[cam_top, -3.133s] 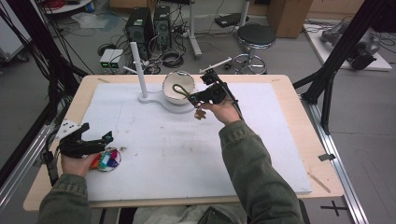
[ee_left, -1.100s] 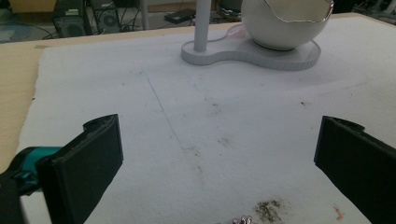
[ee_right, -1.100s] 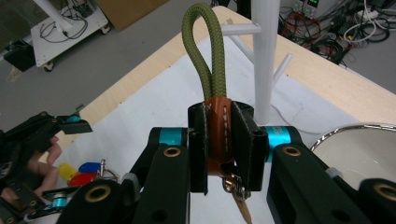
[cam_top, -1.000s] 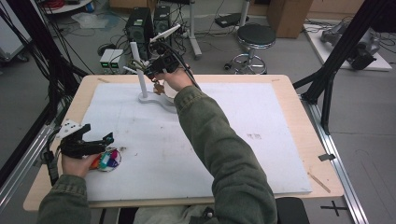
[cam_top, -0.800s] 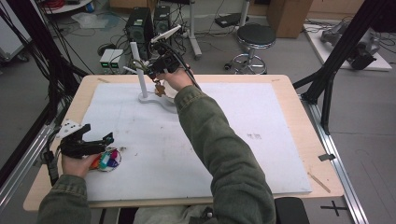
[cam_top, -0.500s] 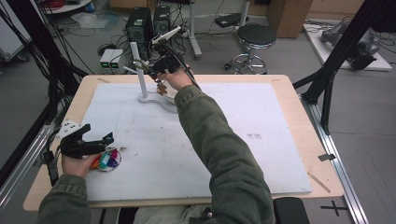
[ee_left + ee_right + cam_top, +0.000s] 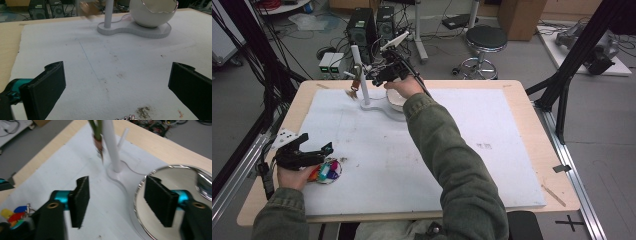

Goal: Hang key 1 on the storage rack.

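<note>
At the near left of the table (image 7: pixel 522 95), the left gripper (image 7: pixel 314 150) rested low over the white mat (image 7: pixel 492 130) in the person's left hand (image 7: pixel 294 175). Its jaws were spread wide with nothing between them, as the left gripper view showed. Just beside it on the right lay a bunch of coloured tags (image 7: pixel 328 170) on the mat, touching the hand.

Farther off, at the far middle-left, a white stand (image 7: pixel 362 80) rose upright from a flat white base (image 7: pixel 374 106). A small brown tassel (image 7: pixel 353 89) hung from a peg on the stand's left side, blurred in the pictures. Just right of the stand, a white bowl (image 7: pixel 152 12) with a shiny inside sat on the same base.

The right gripper (image 7: pixel 379 74) was held above the bowl, near the top of the stand, by the right hand (image 7: pixel 404 87). In the right gripper view its jaws stood apart and empty, one over the mat, one over the bowl's shiny inside (image 7: pixel 175 202).
</note>
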`<state>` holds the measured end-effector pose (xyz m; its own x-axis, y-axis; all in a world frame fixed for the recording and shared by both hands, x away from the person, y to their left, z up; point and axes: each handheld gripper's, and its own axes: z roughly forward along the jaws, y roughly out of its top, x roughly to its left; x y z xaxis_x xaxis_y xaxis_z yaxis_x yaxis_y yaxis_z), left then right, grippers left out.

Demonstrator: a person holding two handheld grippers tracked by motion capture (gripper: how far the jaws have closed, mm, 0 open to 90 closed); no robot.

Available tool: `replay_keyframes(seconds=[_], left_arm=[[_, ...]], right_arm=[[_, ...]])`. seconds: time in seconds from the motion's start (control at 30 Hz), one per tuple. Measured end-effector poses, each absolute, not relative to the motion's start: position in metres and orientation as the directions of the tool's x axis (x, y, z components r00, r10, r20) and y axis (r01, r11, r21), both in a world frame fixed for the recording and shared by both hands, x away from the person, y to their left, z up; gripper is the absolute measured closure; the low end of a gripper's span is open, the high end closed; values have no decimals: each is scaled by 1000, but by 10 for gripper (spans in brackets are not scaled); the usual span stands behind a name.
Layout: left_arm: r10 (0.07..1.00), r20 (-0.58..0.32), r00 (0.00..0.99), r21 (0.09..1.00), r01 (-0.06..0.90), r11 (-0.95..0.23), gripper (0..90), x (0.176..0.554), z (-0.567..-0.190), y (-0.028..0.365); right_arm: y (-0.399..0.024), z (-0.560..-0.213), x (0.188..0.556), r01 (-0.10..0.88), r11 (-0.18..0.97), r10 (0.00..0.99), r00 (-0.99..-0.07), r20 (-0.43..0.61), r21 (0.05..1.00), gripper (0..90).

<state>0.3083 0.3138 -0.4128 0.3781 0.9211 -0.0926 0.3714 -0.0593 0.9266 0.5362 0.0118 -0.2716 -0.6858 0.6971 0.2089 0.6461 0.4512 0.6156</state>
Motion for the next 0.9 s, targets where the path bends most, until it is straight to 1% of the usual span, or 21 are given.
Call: replay_keyframes(seconds=[0.07,0.17,0.37,0.47,0.5,0.53,0.7,0.83,0.9], left_arm=[[921,-98,377,928,370,-53,17,309,-413,314],[921,-100,377,929,367,-50,17,309,-413,313],[922,-100,373,931,362,-45,17,308,-413,313],[923,-102,370,930,364,-44,17,308,-413,313],[924,-102,368,930,365,-43,17,308,-413,313],[924,-102,367,930,366,-42,17,308,-413,313],[924,-102,368,930,365,-43,17,308,-412,314],[924,-100,368,930,366,-46,17,307,-412,313],[924,-100,369,929,367,-45,17,307,-412,313]], right_arm=[[8,-270,535,659,456,703,-679,212,598,229],[2,-268,531,654,482,704,-685,187,583,126],[-19,-267,521,625,464,700,-693,173,628,105],[-32,-265,517,625,455,710,-684,165,634,74],[-35,-264,516,626,448,714,-680,167,638,30],[-38,-263,515,629,443,718,-675,167,639,19],[-60,-263,507,631,421,728,-664,172,652,17],[-78,-267,503,646,416,744,-646,169,640,17],[-88,-267,500,638,402,750,-641,163,657,18]])
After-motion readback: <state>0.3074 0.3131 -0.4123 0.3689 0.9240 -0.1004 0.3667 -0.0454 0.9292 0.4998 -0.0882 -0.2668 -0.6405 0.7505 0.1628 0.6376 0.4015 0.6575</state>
